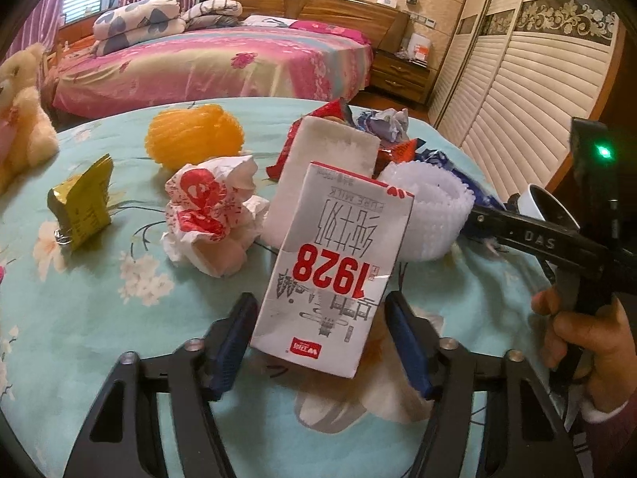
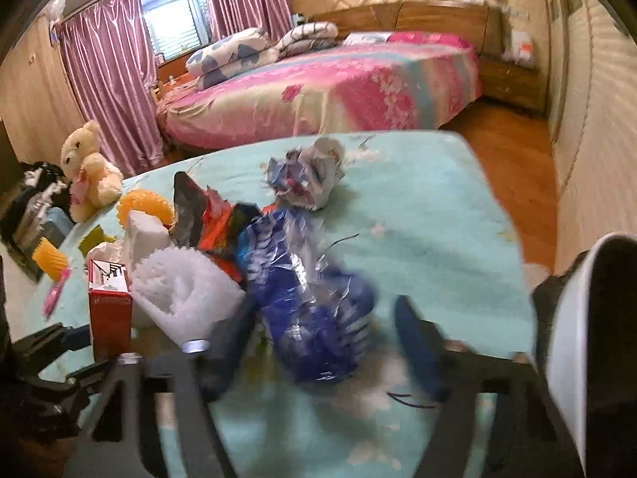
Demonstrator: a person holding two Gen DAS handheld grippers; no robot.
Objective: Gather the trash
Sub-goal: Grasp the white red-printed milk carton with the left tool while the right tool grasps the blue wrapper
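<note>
A white milk carton [image 1: 332, 267] printed "1928" stands upside down on the teal floral tablecloth [image 1: 119, 318], between the fingers of my left gripper [image 1: 318, 342]. The jaws stand open, a gap on each side of the carton. Behind it lie a white foam block [image 1: 330, 147], white foam netting [image 1: 430, 211], a crumpled red-and-white paper [image 1: 211, 211], orange foam netting [image 1: 195, 135] and a gold wrapper [image 1: 83, 199]. In the blurred right wrist view, my right gripper [image 2: 322, 342] is open around a blue plastic wrapper [image 2: 310, 302]. The carton [image 2: 109, 302] shows at its left.
Red snack wrappers [image 2: 211, 215] and crumpled paper [image 2: 310, 175] lie further back. A teddy bear [image 2: 89, 171] sits at the table's left edge. A white-rimmed dark bin [image 2: 589, 338] is at the right. A pink bed [image 2: 338, 87] stands beyond the table.
</note>
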